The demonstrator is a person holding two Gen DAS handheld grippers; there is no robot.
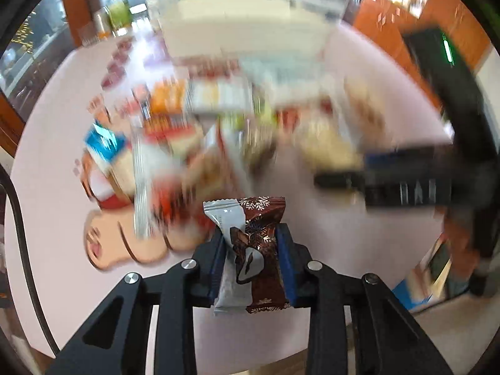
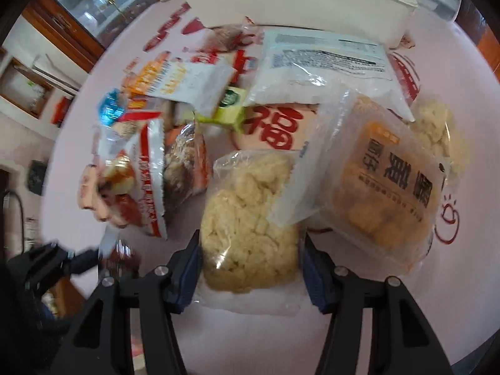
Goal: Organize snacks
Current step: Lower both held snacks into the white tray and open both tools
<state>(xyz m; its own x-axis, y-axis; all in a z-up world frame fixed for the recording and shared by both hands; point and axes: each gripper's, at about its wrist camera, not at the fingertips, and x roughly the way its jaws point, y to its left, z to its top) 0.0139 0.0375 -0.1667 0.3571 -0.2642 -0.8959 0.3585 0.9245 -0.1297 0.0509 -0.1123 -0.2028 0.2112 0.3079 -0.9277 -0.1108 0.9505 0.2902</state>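
At the bottom centre of the left wrist view, the left gripper was closed narrowly on a small brown-and-silver wrapped snack, lifted above the pink table. In the right wrist view, the right gripper stood half open around a clear bag of pale puffed rice cake; I could not tell whether the pads pressed it. Farther up lay an orange-labelled snack box, other packets and a white container.
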